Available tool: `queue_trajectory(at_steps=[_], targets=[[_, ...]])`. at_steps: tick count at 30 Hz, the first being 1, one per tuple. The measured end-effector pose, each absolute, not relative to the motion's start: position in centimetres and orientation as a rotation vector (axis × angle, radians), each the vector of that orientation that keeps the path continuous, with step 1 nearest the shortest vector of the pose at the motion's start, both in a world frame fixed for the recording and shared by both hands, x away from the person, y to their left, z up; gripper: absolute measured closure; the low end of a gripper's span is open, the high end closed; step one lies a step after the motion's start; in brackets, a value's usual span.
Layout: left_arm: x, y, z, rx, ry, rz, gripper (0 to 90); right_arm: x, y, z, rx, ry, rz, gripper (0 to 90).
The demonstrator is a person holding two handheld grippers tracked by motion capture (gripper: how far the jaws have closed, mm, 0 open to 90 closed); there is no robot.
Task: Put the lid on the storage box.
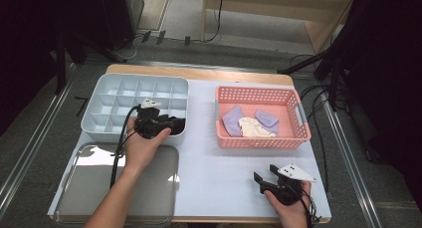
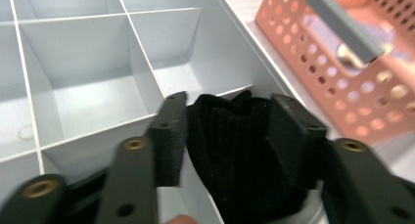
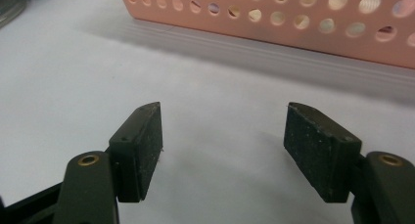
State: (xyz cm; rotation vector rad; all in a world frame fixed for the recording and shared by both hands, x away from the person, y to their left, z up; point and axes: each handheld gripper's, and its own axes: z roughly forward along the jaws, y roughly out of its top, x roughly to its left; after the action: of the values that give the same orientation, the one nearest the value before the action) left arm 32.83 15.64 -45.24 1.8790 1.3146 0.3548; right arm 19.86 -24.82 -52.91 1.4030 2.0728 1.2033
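While black cloth (image 2: 235,150) sits btwn jaws; divider tray (image 2: 83,82) walls close.

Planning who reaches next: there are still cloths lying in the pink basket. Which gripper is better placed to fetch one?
Probably the right gripper. Its jaws stand open with nothing between them, on the white table just in front of the pink basket. The left gripper is over the compartment tray with a black cloth between its jaws.

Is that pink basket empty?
No. The high view shows the pink basket holding two purple cloths and a cream one.
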Motion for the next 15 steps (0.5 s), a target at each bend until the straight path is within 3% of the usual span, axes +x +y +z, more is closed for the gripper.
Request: queue_trajectory(at_steps=[3,6,15], targets=[[32.69,15.51,-45.2,1.893,1.314,0.304,70.3,19.85,-24.84,-52.91,1.407,2.069,1.203,30.7],[32.48,15.11,-45.63,1.944,1.307,0.311,77.2,19.83,-24.82,-52.9,1.404,2.071,1.205,30.7],[32.88,14.9,-45.53,2.0,1.338,0.285,83.6,19.83,-24.78,-52.91,1.405,2.075,1.199,30.7]])
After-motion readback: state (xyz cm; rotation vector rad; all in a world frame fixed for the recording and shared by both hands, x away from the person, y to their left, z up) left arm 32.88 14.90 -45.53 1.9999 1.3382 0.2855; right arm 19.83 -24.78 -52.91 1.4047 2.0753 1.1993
